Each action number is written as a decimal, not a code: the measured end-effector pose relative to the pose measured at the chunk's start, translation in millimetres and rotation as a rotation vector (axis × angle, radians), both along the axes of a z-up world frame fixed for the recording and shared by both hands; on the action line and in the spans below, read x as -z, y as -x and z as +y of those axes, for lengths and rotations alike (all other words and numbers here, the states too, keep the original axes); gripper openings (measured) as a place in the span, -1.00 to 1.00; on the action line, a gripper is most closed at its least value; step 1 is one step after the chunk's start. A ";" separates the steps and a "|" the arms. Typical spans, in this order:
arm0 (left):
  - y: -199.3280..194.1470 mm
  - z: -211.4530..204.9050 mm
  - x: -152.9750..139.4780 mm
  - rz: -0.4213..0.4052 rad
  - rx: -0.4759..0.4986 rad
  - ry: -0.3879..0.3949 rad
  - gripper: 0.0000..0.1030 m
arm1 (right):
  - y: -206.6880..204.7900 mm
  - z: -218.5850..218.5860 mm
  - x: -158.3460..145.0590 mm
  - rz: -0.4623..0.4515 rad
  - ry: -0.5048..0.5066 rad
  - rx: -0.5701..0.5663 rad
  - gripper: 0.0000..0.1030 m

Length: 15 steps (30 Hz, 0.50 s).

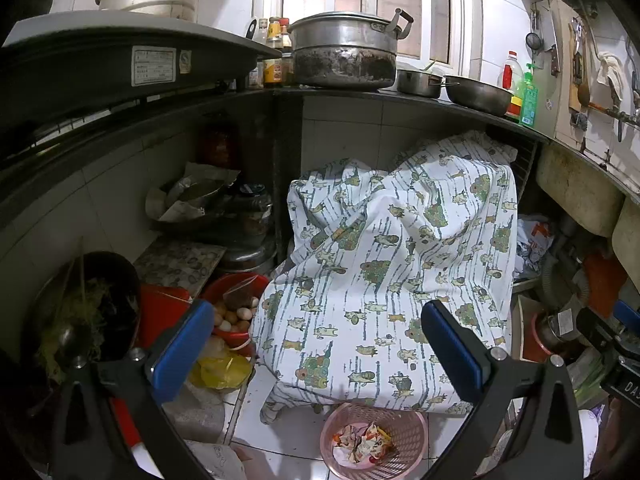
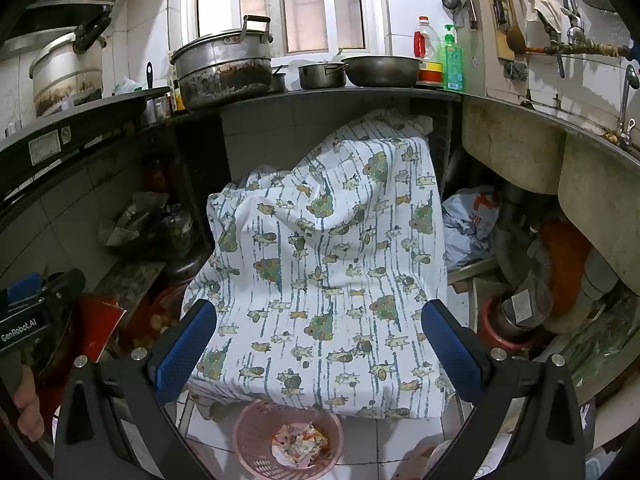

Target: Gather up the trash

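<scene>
A pink plastic basket stands on the white tiled floor, low in both views, with crumpled wrappers inside. In the right wrist view the same pink basket holds the wrappers. My left gripper is open, its blue pads wide apart above and behind the basket, nothing between them. My right gripper is open too and holds nothing. The left gripper's body shows at the left edge of the right wrist view, gripped by a hand.
A printed cloth drapes over something under the dark counter, right behind the basket. Pots and bottles stand on the counter. A red bowl of eggs, a yellow bag and clutter sit left; pipes under a sink right.
</scene>
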<state>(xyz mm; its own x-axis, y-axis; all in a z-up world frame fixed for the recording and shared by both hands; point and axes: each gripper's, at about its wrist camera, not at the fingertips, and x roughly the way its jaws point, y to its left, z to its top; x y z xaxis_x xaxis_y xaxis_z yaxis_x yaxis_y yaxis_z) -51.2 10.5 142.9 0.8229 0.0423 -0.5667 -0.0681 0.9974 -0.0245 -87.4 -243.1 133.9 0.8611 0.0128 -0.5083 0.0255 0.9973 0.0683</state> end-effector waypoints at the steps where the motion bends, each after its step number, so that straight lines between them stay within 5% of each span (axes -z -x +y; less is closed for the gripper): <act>1: 0.0 -0.1 -0.1 0.000 0.003 0.000 1.00 | -0.3 -0.2 -0.2 0.000 -0.002 -0.001 1.00; 15: 3.4 4.7 -0.9 -0.012 -0.012 -0.027 1.00 | -0.8 0.1 6.0 0.006 0.003 0.004 1.00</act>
